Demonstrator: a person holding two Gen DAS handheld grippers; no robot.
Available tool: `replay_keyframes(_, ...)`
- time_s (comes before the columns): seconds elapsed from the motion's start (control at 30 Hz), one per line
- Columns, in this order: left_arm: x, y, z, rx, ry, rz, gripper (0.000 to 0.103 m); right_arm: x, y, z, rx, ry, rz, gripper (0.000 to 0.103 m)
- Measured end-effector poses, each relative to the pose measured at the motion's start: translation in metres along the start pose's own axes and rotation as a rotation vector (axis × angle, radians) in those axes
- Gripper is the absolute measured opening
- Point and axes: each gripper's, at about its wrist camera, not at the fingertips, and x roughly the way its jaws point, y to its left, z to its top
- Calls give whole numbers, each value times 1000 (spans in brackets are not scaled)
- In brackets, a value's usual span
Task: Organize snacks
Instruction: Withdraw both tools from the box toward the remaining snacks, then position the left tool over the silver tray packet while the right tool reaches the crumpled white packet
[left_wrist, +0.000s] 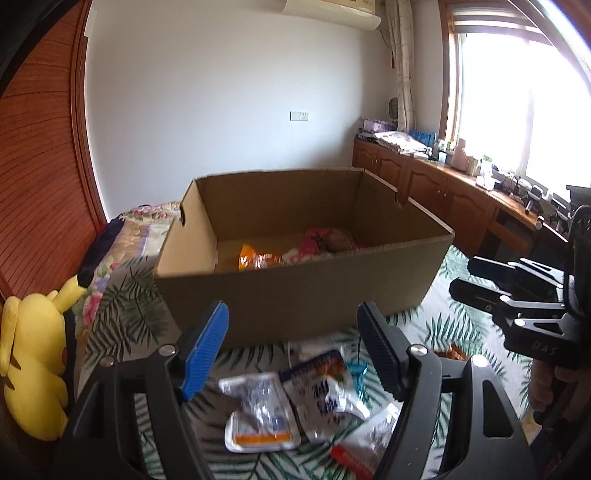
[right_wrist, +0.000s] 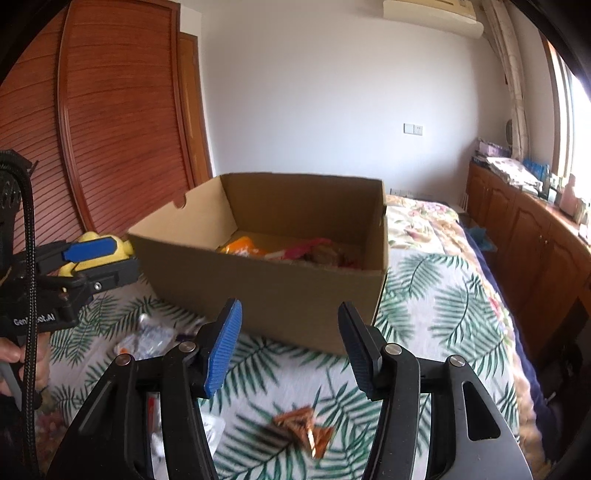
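Note:
An open cardboard box (left_wrist: 295, 295) stands on the bed, also in the right wrist view (right_wrist: 258, 291). Inside it lie an orange packet (left_wrist: 258, 258) and a pink packet (left_wrist: 317, 240). My left gripper (left_wrist: 293, 350) is open and empty above several white and blue snack packets (left_wrist: 258, 417) in front of the box. My right gripper (right_wrist: 291, 347) is open and empty above a small copper-coloured wrapped snack (right_wrist: 303, 430) on the leaf-print cover. Each gripper shows in the other's view, the right one (left_wrist: 480, 280) and the left one (right_wrist: 92, 254).
A yellow plush toy (left_wrist: 33, 365) lies left of the box. A wooden wardrobe (right_wrist: 110, 129) is at the left. Wooden cabinets with clutter (left_wrist: 461, 184) run along the window at the right. More packets (right_wrist: 147, 336) lie left of the right gripper.

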Motion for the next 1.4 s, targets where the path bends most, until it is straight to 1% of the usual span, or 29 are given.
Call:
replay_keyframes(0.23, -1, 4, -27, -15, 42, 14, 73, -7, 16, -22, 0, 29, 29, 57)
replay_keyframes(0.33, 5, 10, -41, -20, 75, 19, 73, -6, 23, -32, 5, 43, 51, 59)
replay_keyframes(0.5, 16, 17, -57, -33, 119, 34, 73, 2, 36, -46, 9, 68, 64, 66)
replay_keyframes(0.57, 19, 20, -62, -37, 130, 35, 73, 6, 40, -51, 7, 78, 64, 67)
replay_keyframes(0.87, 34, 31, -75, -52, 165, 52, 73, 17, 54, -68, 8, 122, 100, 74)
replay_keyframes(1.07, 43, 36, -83, -57, 201, 61, 73, 27, 70, -84, -2, 163, 122, 76)
replay_keyframes(1.2, 47, 34, -84, -50, 217, 54, 73, 30, 81, -90, -22, 182, 128, 79)
replay_keyframes(1.33, 54, 34, -86, -52, 254, 51, 73, 34, 88, -97, -42, 198, 101, 80)
replay_keyframes(1.4, 55, 35, -87, -56, 256, 48, 73, 36, 89, -100, -39, 202, 99, 81)
